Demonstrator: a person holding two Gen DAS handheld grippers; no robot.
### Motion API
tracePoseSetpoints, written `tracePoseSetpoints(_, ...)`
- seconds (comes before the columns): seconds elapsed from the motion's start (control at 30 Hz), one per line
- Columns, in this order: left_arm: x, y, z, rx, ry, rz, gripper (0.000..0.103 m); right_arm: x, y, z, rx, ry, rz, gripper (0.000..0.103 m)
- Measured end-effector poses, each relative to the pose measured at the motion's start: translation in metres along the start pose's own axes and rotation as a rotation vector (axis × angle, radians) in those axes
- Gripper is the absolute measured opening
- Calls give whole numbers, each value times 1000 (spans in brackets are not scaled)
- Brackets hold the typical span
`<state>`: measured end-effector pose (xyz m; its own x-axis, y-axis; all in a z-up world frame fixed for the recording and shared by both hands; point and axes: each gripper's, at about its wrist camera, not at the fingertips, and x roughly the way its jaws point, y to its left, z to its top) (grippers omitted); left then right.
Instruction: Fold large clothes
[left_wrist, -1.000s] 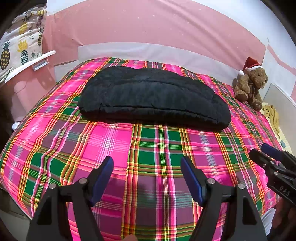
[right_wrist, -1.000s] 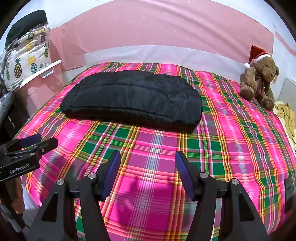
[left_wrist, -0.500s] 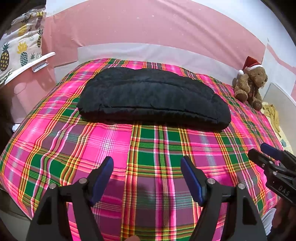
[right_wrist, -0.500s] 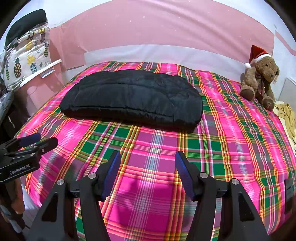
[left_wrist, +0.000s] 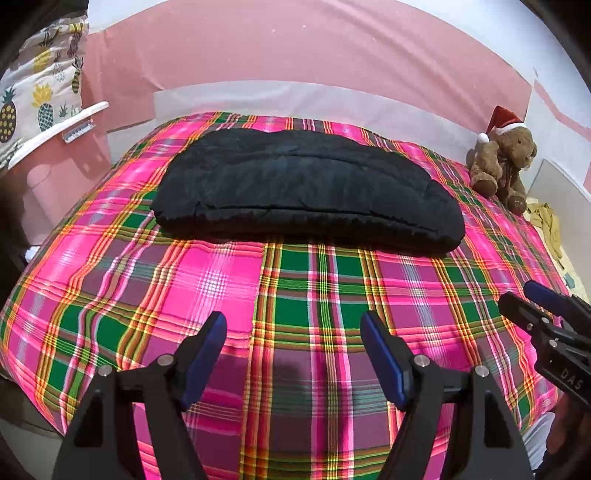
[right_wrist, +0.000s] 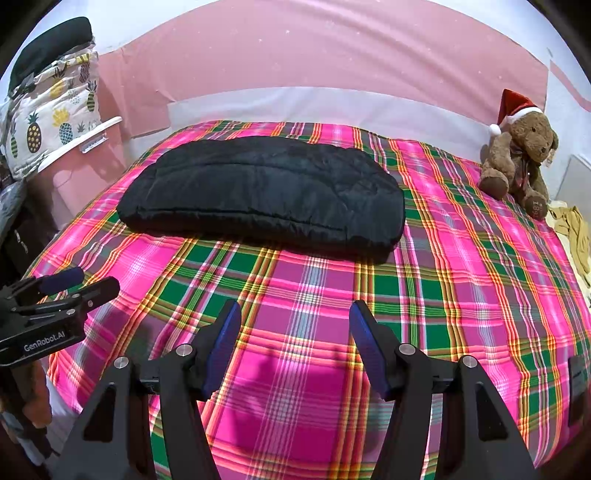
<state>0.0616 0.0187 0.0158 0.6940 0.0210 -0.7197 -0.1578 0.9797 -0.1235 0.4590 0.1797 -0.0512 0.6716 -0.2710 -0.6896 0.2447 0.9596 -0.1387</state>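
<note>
A black padded garment (left_wrist: 306, 188) (right_wrist: 266, 192) lies folded into a long flat bundle across the far half of a bed with a pink and green plaid cover (left_wrist: 295, 288) (right_wrist: 314, 288). My left gripper (left_wrist: 293, 323) hangs open over the near part of the cover, well short of the garment, with nothing between its blue-padded fingers. My right gripper (right_wrist: 295, 314) is open too and holds nothing, also over the near cover. Each gripper shows at the edge of the other's view: the right one (left_wrist: 539, 306) and the left one (right_wrist: 77, 284).
A brown teddy bear in a red Santa hat (left_wrist: 502, 162) (right_wrist: 521, 155) sits at the far right corner of the bed. A yellow cloth (right_wrist: 572, 232) lies beyond the right edge. A pineapple-print fabric (right_wrist: 51, 114) and a pink container stand to the left. A pink and white wall backs the bed.
</note>
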Motion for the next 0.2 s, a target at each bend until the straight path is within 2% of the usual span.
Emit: tracePoseSetpoints(0.2, 2, 0, -1, -11, 0, 11, 76, 1, -1, -1, -1, 0, -1, 61)
